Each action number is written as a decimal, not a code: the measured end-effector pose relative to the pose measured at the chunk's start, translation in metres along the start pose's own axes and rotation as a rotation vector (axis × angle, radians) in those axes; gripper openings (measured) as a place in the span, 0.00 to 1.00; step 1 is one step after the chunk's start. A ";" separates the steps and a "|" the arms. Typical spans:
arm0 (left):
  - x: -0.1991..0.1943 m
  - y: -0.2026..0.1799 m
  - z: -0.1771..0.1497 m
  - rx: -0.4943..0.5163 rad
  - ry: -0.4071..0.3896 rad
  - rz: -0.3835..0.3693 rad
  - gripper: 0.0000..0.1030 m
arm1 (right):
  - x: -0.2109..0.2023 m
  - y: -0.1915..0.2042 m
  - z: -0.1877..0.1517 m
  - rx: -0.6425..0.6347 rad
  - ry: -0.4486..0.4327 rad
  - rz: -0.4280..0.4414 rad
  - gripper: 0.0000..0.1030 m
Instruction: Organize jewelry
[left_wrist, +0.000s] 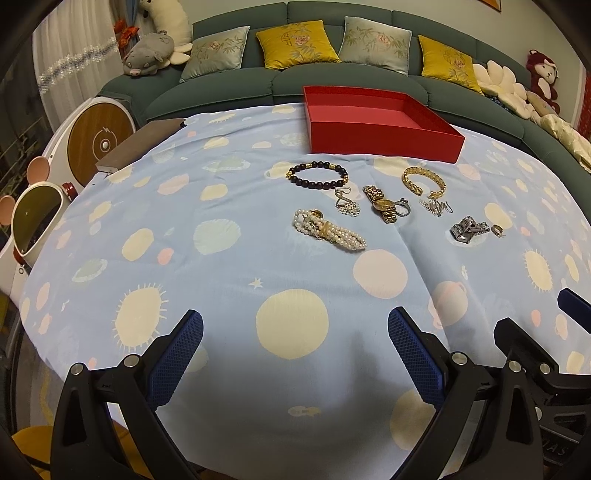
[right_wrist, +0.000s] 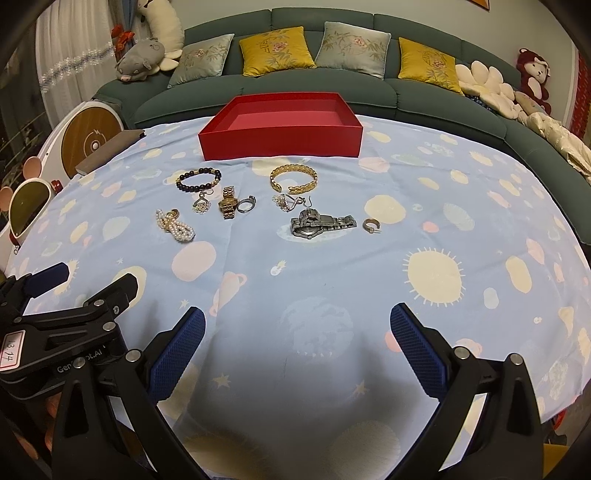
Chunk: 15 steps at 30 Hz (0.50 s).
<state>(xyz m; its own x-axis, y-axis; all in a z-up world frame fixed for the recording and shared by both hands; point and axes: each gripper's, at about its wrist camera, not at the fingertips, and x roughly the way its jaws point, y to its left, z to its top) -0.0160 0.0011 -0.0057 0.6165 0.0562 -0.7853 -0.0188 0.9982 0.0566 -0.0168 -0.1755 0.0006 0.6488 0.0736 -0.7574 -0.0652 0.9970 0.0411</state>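
An empty red box (left_wrist: 380, 138) (right_wrist: 280, 142) stands at the far side of the table. In front of it lie a dark bead bracelet (left_wrist: 318, 175) (right_wrist: 198, 179), a gold cuff (left_wrist: 422, 180) (right_wrist: 293, 179), a gold watch (left_wrist: 382, 204) (right_wrist: 228, 203), a pearl bracelet (left_wrist: 327, 232) (right_wrist: 174, 225), a silver watch (left_wrist: 467, 229) (right_wrist: 317, 223), a silver ring (right_wrist: 246, 204), a gold hoop earring (right_wrist: 369, 225) and silver earrings (left_wrist: 347, 206). My left gripper (left_wrist: 295, 328) and right gripper (right_wrist: 297, 325) are open, empty, near the front edge.
A blue patterned cloth (left_wrist: 221, 258) covers the table. A brown box (left_wrist: 140, 144) sits at its far left corner. Behind is a green sofa (left_wrist: 229, 85) with cushions and plush toys. The other gripper shows at the edge of each view.
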 end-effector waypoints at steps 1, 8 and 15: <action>0.000 0.000 0.000 0.000 -0.001 0.000 0.95 | -0.001 0.000 -0.001 0.001 -0.001 -0.001 0.95; 0.000 -0.001 -0.001 0.003 0.002 -0.001 0.95 | -0.002 0.001 -0.002 0.007 0.000 -0.002 0.95; 0.000 -0.001 -0.002 -0.001 0.002 0.000 0.95 | -0.002 0.000 -0.003 0.011 0.001 -0.002 0.95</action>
<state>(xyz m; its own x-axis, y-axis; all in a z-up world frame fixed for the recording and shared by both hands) -0.0177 -0.0001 -0.0067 0.6146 0.0563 -0.7868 -0.0200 0.9982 0.0559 -0.0203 -0.1756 0.0007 0.6481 0.0720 -0.7582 -0.0558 0.9973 0.0470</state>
